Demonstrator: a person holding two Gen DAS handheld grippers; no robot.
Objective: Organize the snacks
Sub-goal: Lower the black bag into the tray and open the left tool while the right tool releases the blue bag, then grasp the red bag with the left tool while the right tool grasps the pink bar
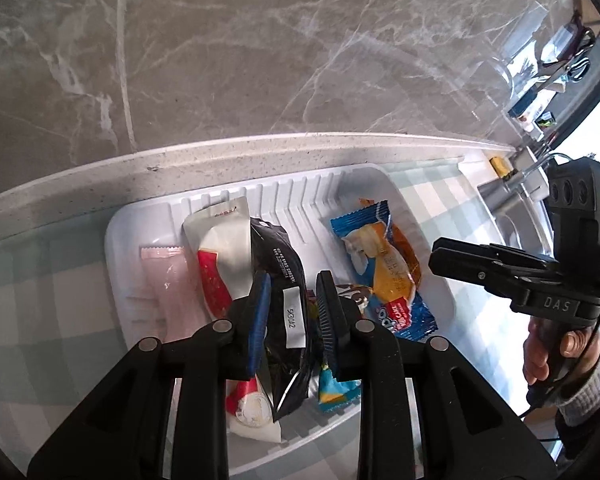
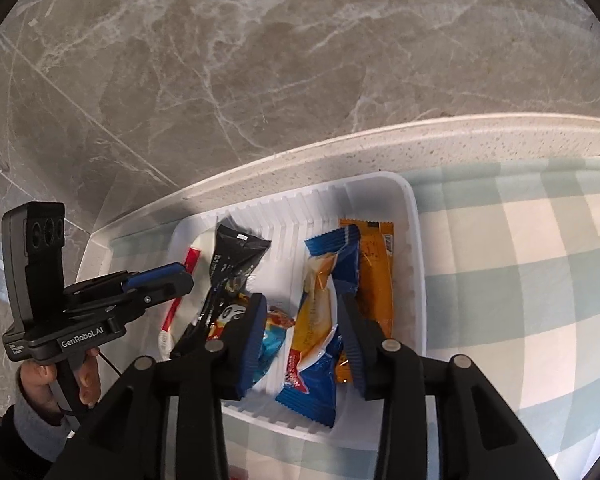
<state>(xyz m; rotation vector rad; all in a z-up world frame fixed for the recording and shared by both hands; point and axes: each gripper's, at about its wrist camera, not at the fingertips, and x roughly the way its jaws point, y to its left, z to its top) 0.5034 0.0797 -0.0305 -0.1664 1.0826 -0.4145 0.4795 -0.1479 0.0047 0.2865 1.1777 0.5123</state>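
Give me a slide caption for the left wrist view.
Left gripper pinching a black snack pouch over the white tray of snacks.

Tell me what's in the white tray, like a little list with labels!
Place: white tray on a checked cloth
Snacks: black packet, blue packet, orange packet, and a few more
Orange packet: beside the blue packet, along the tray's wall
Left gripper: shut, over the black packet
Right gripper: open, one pad on each side of the blue packet
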